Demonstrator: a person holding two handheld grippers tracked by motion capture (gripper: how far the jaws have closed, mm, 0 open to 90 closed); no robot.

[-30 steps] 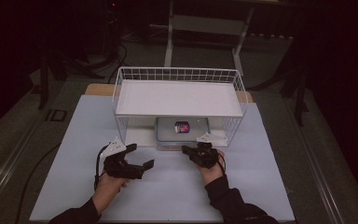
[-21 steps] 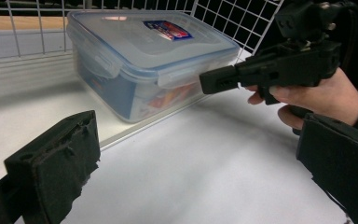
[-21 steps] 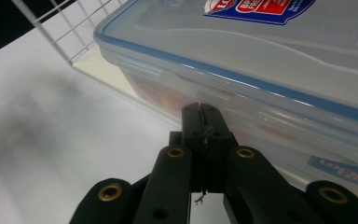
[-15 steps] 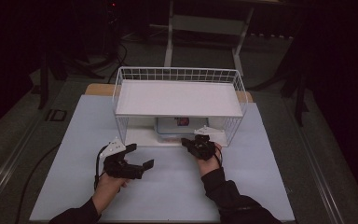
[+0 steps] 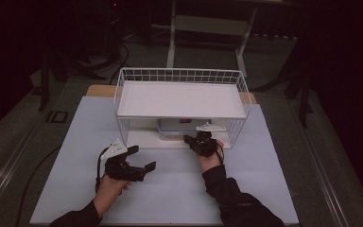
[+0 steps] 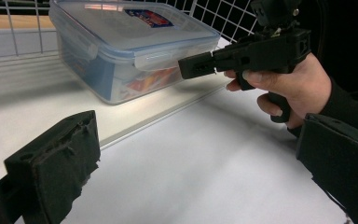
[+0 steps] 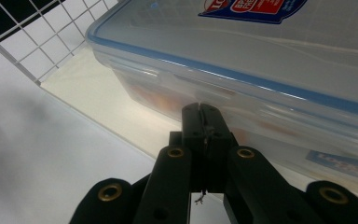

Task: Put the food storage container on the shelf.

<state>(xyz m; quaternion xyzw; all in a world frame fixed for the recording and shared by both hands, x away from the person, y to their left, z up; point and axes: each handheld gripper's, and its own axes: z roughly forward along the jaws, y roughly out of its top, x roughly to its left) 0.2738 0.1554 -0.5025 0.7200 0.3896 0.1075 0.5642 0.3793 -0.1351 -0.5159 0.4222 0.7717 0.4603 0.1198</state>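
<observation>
Right gripper (image 7: 204, 122), fingers clenched, noses the box (image 7: 261, 60) under the rack (image 5: 179, 99); push straight toward twelve o'clock. Left gripper (image 5: 137, 161) idles, released.

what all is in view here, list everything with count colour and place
plastic container: 1, clear with blue-trimmed lid and a red and blue label, on the lower level of the rack, under the shelf
wire rack: 1, white, at the far middle of the mat, with a flat white shelf on top
table mat: 1, pale blue-white, covering the table
table edge: 1, light wood, showing behind the mat at the rack's far corners
metal stand: 1, pale grey, on the floor behind the table
left gripper: 1, black, jaws open, on the near left of the mat, apart from the rack
right gripper: 1, black, jaws shut, tip at the container's near side
</observation>
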